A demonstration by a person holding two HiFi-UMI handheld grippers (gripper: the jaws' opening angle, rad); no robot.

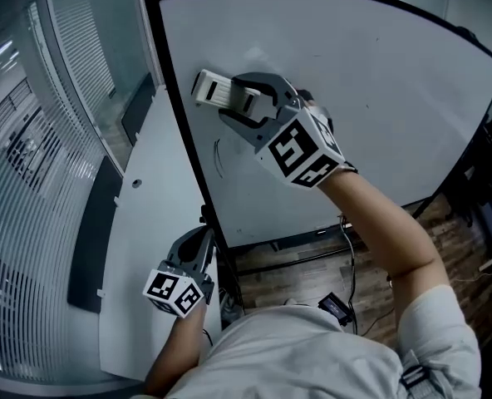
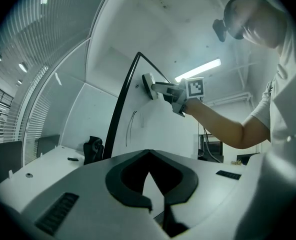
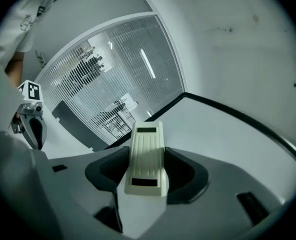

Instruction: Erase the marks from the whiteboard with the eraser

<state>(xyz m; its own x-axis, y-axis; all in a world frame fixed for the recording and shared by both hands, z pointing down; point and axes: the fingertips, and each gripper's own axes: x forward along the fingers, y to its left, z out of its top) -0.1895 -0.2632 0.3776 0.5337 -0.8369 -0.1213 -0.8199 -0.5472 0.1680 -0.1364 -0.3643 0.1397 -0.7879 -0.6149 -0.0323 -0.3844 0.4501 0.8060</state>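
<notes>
The whiteboard (image 1: 379, 98) has a black frame, and thin dark pen marks (image 1: 217, 158) run close to its left edge. My right gripper (image 1: 229, 94) is shut on a cream ribbed eraser (image 1: 217, 88), held near the board's upper left, above the marks. I cannot tell whether the eraser touches the board. In the right gripper view the eraser (image 3: 147, 159) stands between the jaws, pointing along the whiteboard (image 3: 228, 134). My left gripper (image 1: 198, 241) hangs low beside the board's bottom left corner, shut and holding nothing. Its view shows the marks (image 2: 130, 126) and the eraser (image 2: 149, 85).
A white table (image 1: 146, 248) runs along the left, below a glass wall with blinds (image 1: 30, 140). A dark object (image 2: 92, 149) stands on the table by the board's frame. Cables (image 1: 346, 248) and a small black device (image 1: 336, 307) lie on the wooden floor under the board.
</notes>
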